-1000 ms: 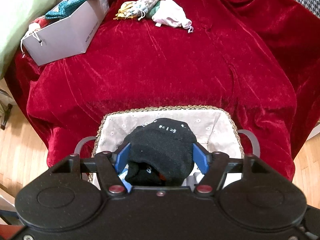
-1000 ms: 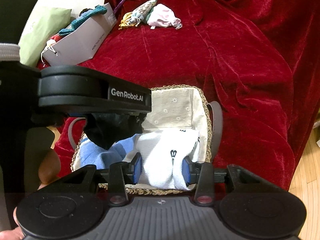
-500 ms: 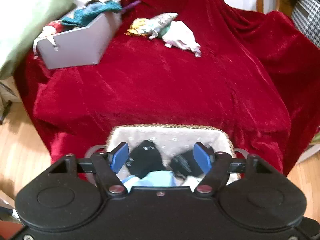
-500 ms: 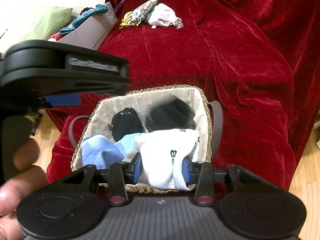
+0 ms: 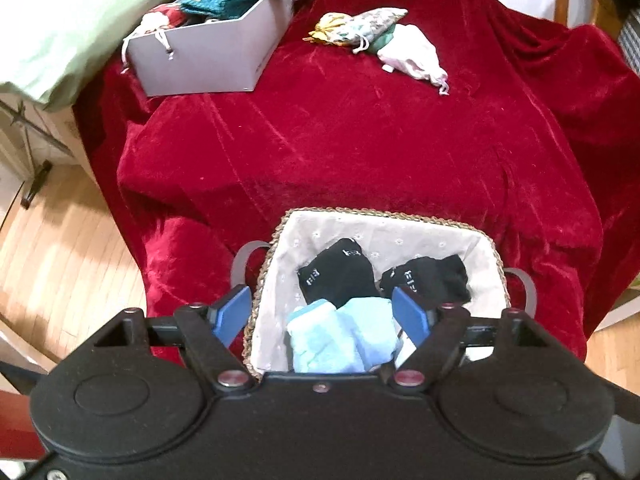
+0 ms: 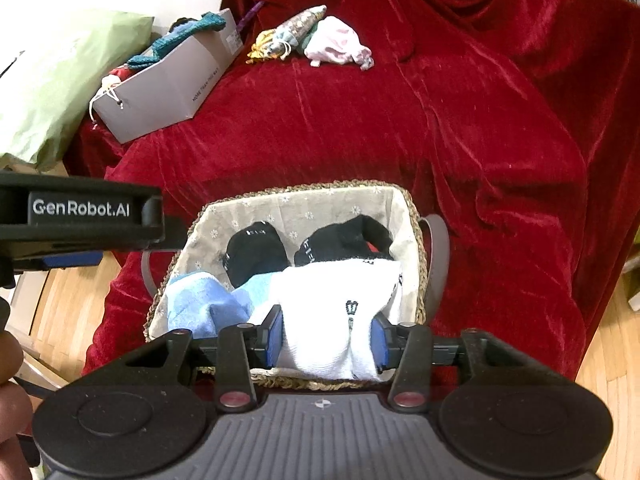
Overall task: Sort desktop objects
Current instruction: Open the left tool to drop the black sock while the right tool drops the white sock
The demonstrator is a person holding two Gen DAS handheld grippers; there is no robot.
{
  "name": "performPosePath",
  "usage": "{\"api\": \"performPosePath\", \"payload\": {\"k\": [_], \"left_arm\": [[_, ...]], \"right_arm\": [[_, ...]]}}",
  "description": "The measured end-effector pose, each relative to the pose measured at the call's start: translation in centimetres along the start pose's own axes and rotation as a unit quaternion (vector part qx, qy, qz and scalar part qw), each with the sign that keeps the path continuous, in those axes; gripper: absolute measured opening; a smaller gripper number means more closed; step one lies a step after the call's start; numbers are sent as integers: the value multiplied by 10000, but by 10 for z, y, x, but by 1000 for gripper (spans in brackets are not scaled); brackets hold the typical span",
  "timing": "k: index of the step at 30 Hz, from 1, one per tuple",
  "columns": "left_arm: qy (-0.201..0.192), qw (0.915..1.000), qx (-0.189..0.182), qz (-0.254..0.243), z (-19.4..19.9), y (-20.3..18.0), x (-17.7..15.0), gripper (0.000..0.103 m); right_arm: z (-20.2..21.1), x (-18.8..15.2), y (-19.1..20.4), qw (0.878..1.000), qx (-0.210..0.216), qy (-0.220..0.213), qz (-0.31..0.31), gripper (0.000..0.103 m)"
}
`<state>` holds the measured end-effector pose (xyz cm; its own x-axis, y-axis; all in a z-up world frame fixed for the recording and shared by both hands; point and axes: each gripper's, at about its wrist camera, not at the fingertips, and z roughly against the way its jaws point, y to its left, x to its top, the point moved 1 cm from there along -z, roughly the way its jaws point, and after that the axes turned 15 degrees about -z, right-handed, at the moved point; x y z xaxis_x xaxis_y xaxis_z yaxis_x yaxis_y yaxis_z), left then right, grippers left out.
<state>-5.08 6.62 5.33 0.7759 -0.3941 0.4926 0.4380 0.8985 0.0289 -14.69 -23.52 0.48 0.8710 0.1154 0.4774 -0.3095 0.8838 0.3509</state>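
Two black sock bundles (image 5: 338, 276) lie just ahead of the left gripper (image 5: 322, 314), whose jaws stand apart and empty above the lined basket (image 5: 400, 216); blue socks (image 5: 340, 334) sit between its fingers, lower down. Right view: the right gripper (image 6: 328, 340) is clamped on white socks (image 6: 340, 304) at the basket's near edge. Unsorted pouches (image 6: 308, 40) lie far ahead beside a grey box (image 6: 168, 84), nothing between.

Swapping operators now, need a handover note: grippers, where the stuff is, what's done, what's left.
Left gripper: open, nothing held, above the basket.
Right gripper: shut on the white socks, at the basket's near end.
In the basket: two black sock bundles and light blue socks.
Far side of the red cloth: grey box with knitwear, and loose drawstring pouches.
Left: release the white socks, probably sort the pouches.
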Motion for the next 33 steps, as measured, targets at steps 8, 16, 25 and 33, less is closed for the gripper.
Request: {"api": "performPosePath", "payload": {"k": [8,16,25,33], "left_arm": [[149,9999,-59,23,-2,4,-2,75],[235,9996,-95,76,-5,6,-4,75],[392,9991,-171,32,-5,7,-5,75],[678,9966,-452,74,-8,13,-10,75]], "right_arm": [[1,0,1,10000,-2,-53,57,50],[8,0,6,9996,54,-242,146,63],[10,0,8,9993,24,-286,236,66],[7,-1,9,9994,-2,-204,280,70]]}}
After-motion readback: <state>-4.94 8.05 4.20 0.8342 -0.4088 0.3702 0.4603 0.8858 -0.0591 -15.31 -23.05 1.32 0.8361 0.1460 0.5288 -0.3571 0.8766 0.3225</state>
